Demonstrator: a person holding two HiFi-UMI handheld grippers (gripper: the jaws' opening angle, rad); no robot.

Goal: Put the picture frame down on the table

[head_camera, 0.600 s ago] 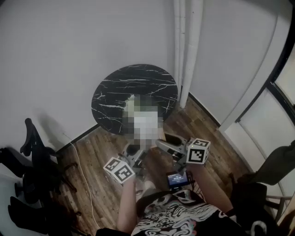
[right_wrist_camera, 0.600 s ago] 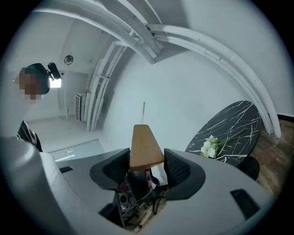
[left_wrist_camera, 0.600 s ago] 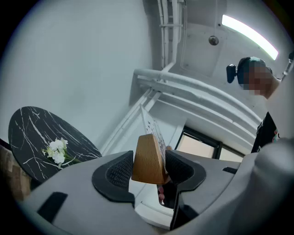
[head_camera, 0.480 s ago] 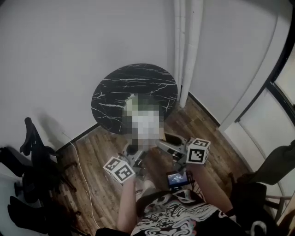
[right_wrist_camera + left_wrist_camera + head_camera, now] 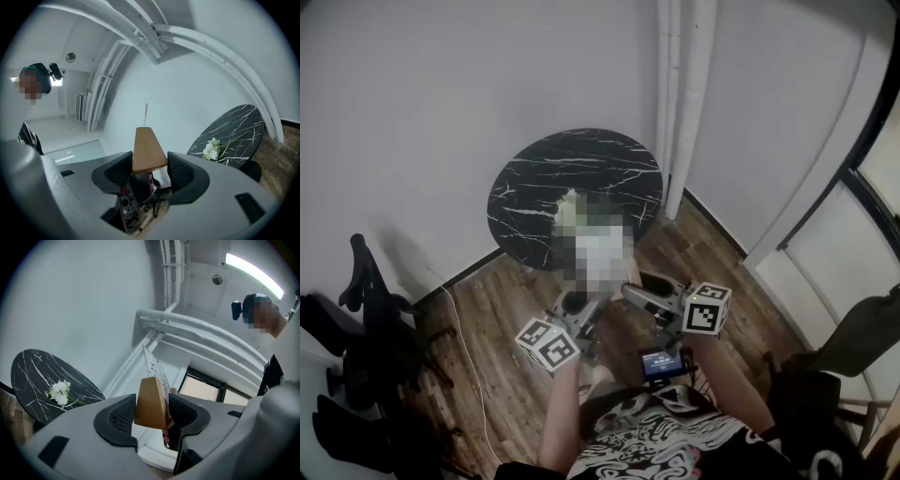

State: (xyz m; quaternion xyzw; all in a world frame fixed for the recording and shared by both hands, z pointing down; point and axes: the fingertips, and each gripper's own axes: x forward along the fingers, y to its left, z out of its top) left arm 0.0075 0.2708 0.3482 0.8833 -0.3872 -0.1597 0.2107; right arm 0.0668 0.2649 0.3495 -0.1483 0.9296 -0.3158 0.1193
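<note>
I hold the picture frame between both grippers, out over the wooden floor just short of the round black marble table (image 5: 581,173). In the head view a blur patch covers most of the frame. The left gripper (image 5: 152,412) is shut on one light wooden edge of the picture frame (image 5: 150,397), its glass pane rising behind. The right gripper (image 5: 149,169) is shut on the opposite wooden edge of the frame (image 5: 146,143). In the head view the left gripper (image 5: 573,307) and the right gripper (image 5: 643,289) sit low in the middle. White flowers (image 5: 59,393) lie on the table.
A black office chair (image 5: 366,309) stands at the left with a cable (image 5: 469,356) trailing over the floor. White pipes (image 5: 680,103) run up the wall just right of the table. Dark-framed glass (image 5: 862,187) is at the right. A small screen (image 5: 661,364) hangs at my waist.
</note>
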